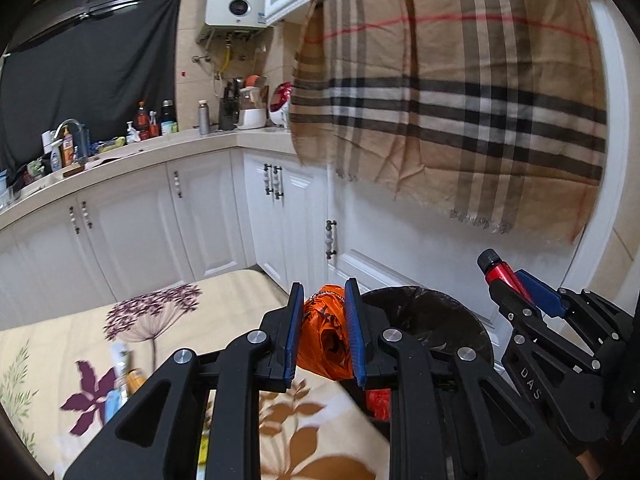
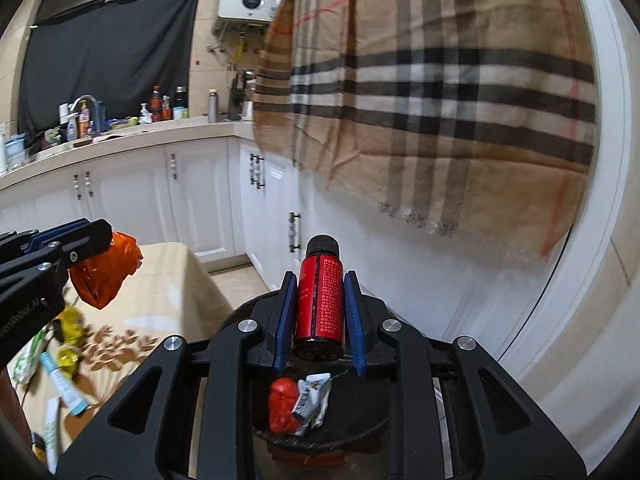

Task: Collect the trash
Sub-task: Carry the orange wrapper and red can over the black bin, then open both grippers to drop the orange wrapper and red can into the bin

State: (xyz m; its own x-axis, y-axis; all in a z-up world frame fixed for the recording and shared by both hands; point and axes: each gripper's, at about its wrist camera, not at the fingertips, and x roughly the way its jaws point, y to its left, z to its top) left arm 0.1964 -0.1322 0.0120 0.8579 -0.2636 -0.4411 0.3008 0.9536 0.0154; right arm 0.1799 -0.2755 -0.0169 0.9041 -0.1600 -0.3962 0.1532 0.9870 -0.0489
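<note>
Partly hidden behind both tools, the black-lined bin [image 2: 360, 412] shows only a slice of its inside, where a red scrap [image 2: 283, 404] and a crumpled white wrapper [image 2: 314, 400] lie; its far rim [image 1: 424, 300] peeks out beyond the left tongs. Wrappers on the flowered surface [image 1: 168, 308] are blurred and cut off by the tool bodies, so their kind is hard to tell. Beyond the surface's far edge a strip of floor runs along the white cabinets [image 1: 208, 216], and a checked cloth [image 1: 460, 92] hangs over the door on the right, well above the bin. Left tongs [image 1: 325, 334] are clamped on a crumpled orange bag [image 1: 324, 336], held at the surface's edge beside the bin. Right tongs [image 2: 320, 316] are clamped on a red bottle [image 2: 319, 300] with its black cap pointing away, over the bin.
</note>
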